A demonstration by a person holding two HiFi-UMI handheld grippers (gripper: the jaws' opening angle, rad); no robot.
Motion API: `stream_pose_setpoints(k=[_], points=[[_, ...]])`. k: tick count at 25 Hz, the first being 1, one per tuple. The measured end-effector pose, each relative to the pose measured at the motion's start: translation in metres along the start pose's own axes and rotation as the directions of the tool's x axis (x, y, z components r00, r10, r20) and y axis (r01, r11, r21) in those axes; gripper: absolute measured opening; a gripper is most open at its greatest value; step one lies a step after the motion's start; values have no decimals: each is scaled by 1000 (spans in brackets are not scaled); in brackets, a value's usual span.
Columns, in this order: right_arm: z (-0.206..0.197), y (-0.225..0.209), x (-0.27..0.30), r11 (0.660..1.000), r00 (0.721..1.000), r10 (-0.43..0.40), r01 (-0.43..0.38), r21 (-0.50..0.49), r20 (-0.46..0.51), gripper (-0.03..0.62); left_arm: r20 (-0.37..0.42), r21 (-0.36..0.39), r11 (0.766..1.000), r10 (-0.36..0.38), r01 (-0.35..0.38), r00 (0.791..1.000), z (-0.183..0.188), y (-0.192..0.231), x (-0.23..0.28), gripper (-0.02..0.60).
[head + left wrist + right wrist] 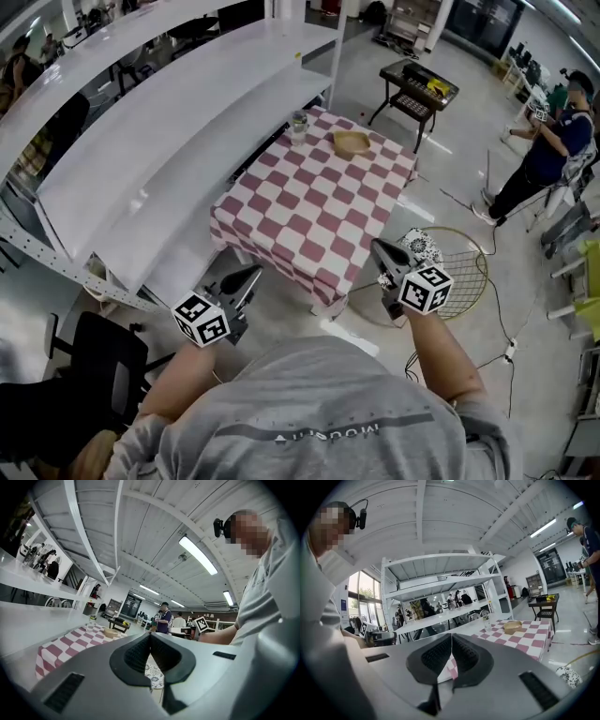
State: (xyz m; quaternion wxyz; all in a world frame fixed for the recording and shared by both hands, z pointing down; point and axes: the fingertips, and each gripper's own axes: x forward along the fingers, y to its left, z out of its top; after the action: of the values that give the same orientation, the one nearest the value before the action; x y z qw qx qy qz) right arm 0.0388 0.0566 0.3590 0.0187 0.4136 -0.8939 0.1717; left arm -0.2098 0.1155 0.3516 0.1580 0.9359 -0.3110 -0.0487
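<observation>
Left gripper (247,279) and right gripper (382,255), jaws closed on nothing, hang short of the desk (309,225); met thus, the wooden bowl (352,142) would likely be shoved, not gripped.

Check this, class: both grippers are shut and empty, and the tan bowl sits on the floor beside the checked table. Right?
No: the head view shows the tan bowl on the checked table, not beside it. The left gripper and right gripper are shut and empty.
</observation>
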Motion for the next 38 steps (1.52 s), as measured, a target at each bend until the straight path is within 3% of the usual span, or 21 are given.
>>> stream_pose_setpoints(k=[11,16,23,31,38], points=[[13,-48,47,998,998,-59,59,8,-14,26,-26,-23,999,-33,32,999,14,68,44,14],[22,-96,63,999,999,-40,40,18,3,26,-41,-12,1000,-15,14,999,15,83,85,14],[40,-180,107,999,999,48,-48,15,-12,26,-40,-22,997,78,-79,996,21,111,163,14],[56,-276,154,990,989,123,-128,-51,-87,26,-84,-138,975,163,-174,983,20,151,272,14],[42,-343,205,992,991,18,-33,-119,-130,26,-188,-220,969,68,-109,980,1,216,345,14]])
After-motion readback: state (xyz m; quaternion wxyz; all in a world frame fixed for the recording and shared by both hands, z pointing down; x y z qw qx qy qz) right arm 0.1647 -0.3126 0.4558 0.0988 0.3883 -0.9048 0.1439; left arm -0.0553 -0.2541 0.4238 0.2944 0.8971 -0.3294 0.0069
